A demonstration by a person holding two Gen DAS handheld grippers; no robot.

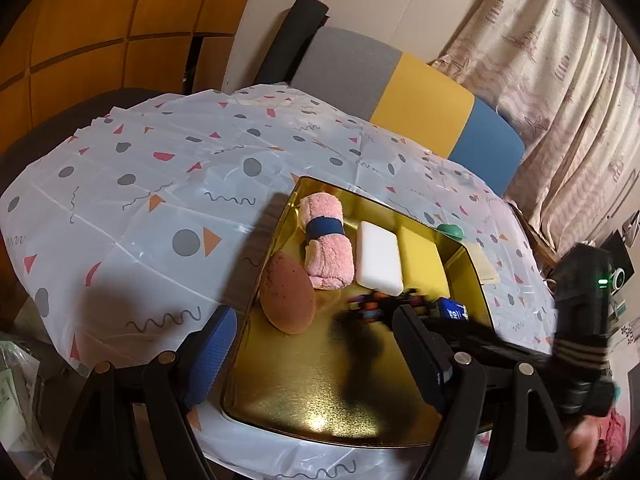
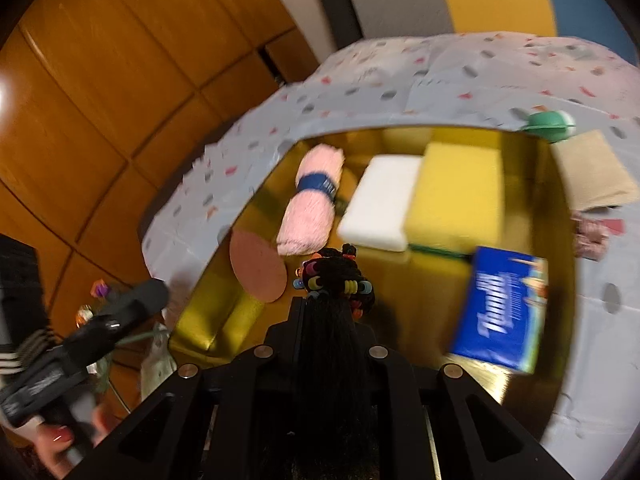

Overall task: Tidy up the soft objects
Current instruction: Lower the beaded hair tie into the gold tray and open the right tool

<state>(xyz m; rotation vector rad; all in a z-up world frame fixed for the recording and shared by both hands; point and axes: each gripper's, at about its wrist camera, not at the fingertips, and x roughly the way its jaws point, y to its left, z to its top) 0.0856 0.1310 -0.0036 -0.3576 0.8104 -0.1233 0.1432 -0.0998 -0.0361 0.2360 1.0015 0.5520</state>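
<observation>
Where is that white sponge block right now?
The white sponge block lies inside the gold tray, toward its far end, between the rolled pink towel on its left and the yellow sponge on its right.

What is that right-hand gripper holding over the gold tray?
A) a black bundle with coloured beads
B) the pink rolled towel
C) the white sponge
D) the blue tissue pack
A: the right gripper is shut on the black beaded bundle, above the gold tray; the others lie in it.
</observation>
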